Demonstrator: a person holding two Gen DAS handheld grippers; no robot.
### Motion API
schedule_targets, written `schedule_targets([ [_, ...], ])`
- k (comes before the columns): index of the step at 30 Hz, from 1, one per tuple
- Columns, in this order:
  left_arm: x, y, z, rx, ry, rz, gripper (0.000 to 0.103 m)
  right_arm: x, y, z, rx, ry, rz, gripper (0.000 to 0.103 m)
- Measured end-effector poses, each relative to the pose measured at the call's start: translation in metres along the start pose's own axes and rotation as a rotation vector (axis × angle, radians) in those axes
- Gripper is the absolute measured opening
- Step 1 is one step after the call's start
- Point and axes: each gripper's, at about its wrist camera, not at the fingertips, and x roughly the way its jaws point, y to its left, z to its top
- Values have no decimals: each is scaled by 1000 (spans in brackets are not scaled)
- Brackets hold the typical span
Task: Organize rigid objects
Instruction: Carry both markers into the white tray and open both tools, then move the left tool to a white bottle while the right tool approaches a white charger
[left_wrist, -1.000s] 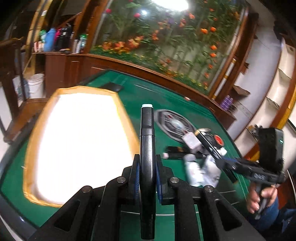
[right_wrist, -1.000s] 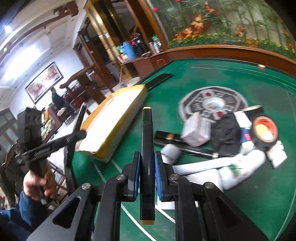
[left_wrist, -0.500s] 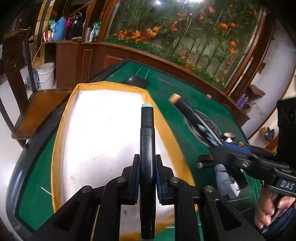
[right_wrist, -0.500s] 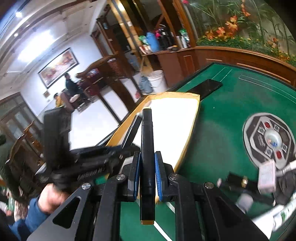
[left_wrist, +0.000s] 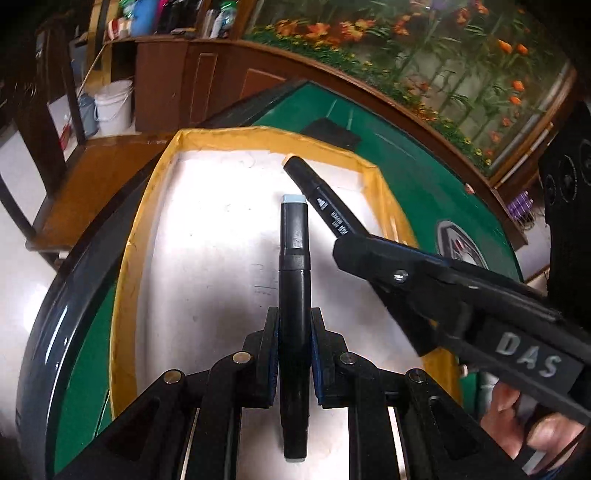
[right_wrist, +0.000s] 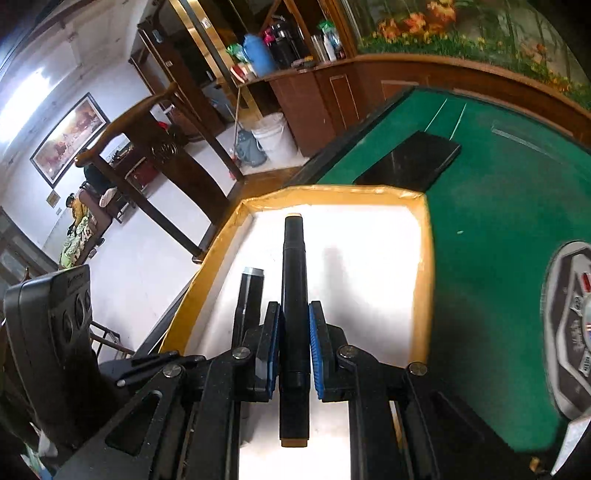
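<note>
My left gripper (left_wrist: 294, 332) is shut on a black marker (left_wrist: 293, 251) with pale blue end caps, which points forward above the white tray with a yellow rim (left_wrist: 140, 236). From the right comes my right gripper (left_wrist: 354, 243), shut on a second black marker (left_wrist: 321, 199) with a tan tip that crosses just right of the first. In the right wrist view the right gripper (right_wrist: 294, 325) clamps that tan-ended marker (right_wrist: 294, 258) over the same tray (right_wrist: 424, 266). The left one's marker (right_wrist: 251, 291) hangs close beside it on the left.
A flat black slab (right_wrist: 410, 162) lies on the green felt just beyond the tray's far corner. A grey octagonal plate (right_wrist: 572, 325) sits to the right. The table's dark curved edge (left_wrist: 55, 295) runs along the tray's left side; a white bucket (right_wrist: 275, 136) stands on the floor beyond it.
Both grippers have swung left, away from the pile of objects on the felt, and now hold their markers over the white tray, close together. Both grips are unchanged.
</note>
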Motion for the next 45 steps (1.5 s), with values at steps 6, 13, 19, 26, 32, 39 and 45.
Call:
schedule_targets([
  [6, 6, 1, 2, -17, 11, 17, 15, 26, -7, 9, 27, 50, -47, 14],
  [13, 6, -1, 5, -21, 15, 22, 20, 42, -8, 9, 25, 84, -66, 14],
  [19, 3, -5, 4, -1, -1, 11, 60, 49, -6, 10, 27, 121, -71, 16],
  [26, -6, -7, 2, 4, -30, -1, 66, 32, 0, 5, 0, 78, -84, 33],
  [32, -26, -13, -5, 23, -89, -14, 74, -1, 0, -3, 12, 28, -36, 33],
  [39, -24, -11, -19, 57, -91, 68, 80, -80, -28, -44, 45, -79, 43, 45],
  [45, -24, -19, -34, 108, -62, 90, 88, -129, -71, -95, 79, -133, 24, 45],
])
